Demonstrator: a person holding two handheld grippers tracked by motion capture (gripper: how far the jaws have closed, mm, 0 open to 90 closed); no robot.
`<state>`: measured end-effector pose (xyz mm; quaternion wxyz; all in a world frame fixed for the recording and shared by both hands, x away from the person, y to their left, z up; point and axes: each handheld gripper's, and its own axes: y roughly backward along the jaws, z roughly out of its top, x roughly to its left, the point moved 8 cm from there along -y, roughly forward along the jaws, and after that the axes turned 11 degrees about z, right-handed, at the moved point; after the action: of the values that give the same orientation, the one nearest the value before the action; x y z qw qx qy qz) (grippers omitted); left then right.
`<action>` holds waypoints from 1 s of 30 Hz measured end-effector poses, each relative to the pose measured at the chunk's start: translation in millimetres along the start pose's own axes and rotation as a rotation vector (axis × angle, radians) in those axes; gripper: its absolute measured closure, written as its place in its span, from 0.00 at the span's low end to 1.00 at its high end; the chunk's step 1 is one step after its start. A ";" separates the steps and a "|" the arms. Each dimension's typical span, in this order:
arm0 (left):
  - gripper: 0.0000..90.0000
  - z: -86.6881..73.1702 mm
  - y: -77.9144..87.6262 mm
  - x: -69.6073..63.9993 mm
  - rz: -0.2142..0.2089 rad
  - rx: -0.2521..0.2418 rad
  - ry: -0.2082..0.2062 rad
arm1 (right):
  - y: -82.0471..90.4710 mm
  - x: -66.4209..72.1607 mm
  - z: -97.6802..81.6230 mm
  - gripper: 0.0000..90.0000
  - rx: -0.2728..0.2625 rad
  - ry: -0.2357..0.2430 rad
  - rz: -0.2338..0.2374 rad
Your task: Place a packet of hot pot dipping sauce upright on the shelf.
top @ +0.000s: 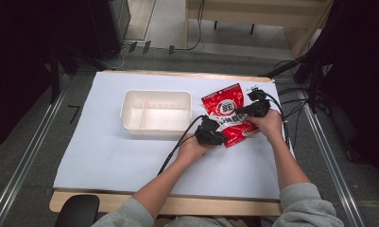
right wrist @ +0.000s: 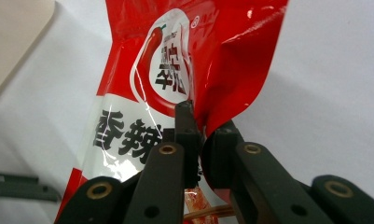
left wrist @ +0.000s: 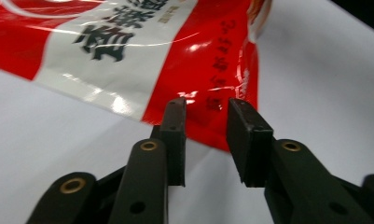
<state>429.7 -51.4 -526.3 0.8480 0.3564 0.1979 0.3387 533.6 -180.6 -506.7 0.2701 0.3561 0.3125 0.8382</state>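
- Currently right gripper (right wrist: 201, 128) pinches the red snack pouch (top: 228, 118) at its edge, on white table cover (top: 107, 156) beside cream divided container (top: 156, 113).
- Left gripper (left wrist: 205, 112) stands part-open, pouch corner between pads, not pressed.
- Risk: thin one-sided pinch slips on glossy film, pouch drops or tears.

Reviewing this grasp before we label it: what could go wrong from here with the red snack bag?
1. The right tongs pinch only a creased fold at the red snack bag edge; the glossy film could slip out or tear.
2. The left tongs stand open with the bag's corner in front of them, so one grip alone holds it.
3. If lifted, the bag may swing toward the white divided tray close beside it.
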 end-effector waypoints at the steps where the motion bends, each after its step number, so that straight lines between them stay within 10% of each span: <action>1: 0.74 -0.5 5.1 2.2 -0.004 0.008 0.003 | 1.1 0.6 -1.2 0.98 0.002 -0.004 -0.002; 15: 0.52 -16.0 69.7 0.5 -0.075 0.003 -0.099 | 33.4 28.9 -1.0 1.00 -0.101 0.022 0.011; 30: 0.46 -46.7 129.3 13.7 -0.104 -0.057 -0.075 | 59.0 65.7 -2.9 1.00 -0.154 0.061 0.007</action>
<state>356.2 47.1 -463.3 0.8811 0.3336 0.1747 0.2861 478.3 -176.1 -437.9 0.2841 0.3097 0.2539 0.8712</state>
